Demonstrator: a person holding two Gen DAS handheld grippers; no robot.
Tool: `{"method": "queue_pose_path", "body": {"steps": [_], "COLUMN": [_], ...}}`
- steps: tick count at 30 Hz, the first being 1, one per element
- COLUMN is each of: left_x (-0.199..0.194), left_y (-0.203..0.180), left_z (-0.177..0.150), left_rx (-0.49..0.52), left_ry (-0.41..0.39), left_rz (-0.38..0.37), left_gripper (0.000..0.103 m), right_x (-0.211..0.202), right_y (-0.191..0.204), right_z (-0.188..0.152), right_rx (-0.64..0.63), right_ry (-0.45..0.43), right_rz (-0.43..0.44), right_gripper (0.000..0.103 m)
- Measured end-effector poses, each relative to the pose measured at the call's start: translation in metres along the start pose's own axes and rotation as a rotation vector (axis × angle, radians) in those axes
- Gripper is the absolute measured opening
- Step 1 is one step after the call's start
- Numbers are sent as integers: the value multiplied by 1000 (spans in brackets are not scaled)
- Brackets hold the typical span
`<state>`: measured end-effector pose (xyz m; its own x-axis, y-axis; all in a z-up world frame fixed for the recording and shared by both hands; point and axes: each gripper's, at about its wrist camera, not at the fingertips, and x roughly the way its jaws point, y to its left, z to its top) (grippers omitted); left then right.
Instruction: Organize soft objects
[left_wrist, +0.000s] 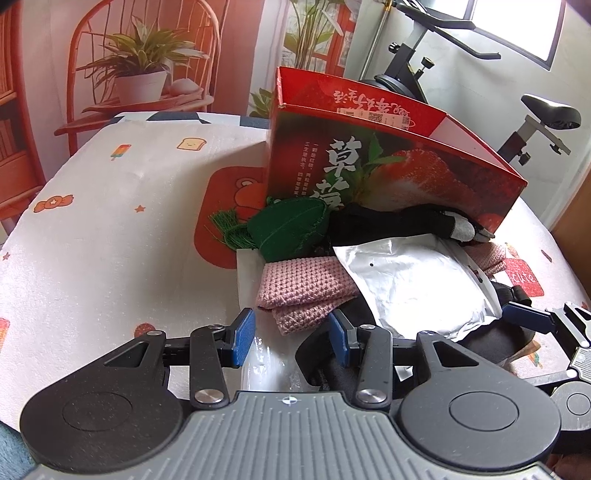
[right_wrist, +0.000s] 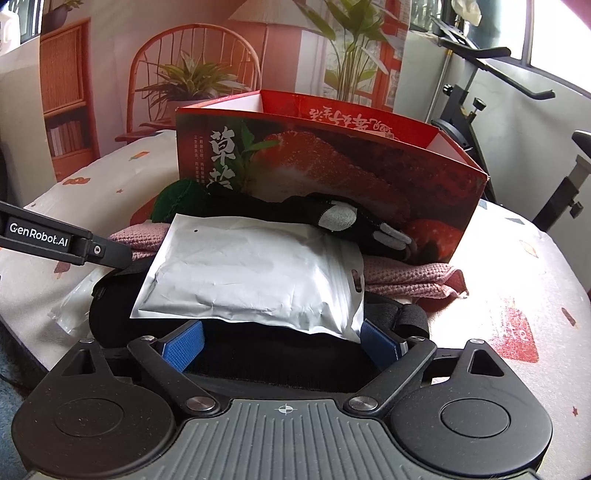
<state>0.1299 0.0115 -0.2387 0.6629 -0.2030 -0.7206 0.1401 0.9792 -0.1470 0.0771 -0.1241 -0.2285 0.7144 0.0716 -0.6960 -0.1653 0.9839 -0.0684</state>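
Between wide right gripper (right_wrist: 282, 341) pads: silver pouch (right_wrist: 255, 273), unclamped.

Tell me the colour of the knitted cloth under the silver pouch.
Dusty pink knitted cloth, clearest in the left wrist view.

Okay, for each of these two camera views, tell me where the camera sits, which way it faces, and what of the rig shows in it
Left wrist view: sits on the left gripper, looking forward and down across the table at the pink knitted cloth; its own two blue pads show, part-open with nothing pressed between them, plus the right gripper at the right edge.
Right wrist view: sits on the right gripper, facing the silver pouch; its pads stand wide open, and a black arm of the left gripper enters from the left.
Shared: red strawberry box, silver pouch, pink knitted cloth, black glove.
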Motion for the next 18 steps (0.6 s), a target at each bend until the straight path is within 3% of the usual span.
{"method": "queue_pose_path", "body": {"steps": [8, 12, 18], "left_x": [-2, -4, -5], "left_y": [2, 6, 11], "left_z": [1, 4, 6], "left_rx": [-14, -37, -66], "left_ry": [-27, -45, -55], "left_rz": [2, 4, 24], "left_gripper": [46, 46, 46], "right_x": [-4, -5, -9], "right_y": [-9, -18, -21], "right_z": [13, 25, 25], "right_rx": [30, 57, 50], "right_ry": [-69, -98, -93], "right_rz": [4, 2, 16], "right_gripper": [80, 67, 68]}}
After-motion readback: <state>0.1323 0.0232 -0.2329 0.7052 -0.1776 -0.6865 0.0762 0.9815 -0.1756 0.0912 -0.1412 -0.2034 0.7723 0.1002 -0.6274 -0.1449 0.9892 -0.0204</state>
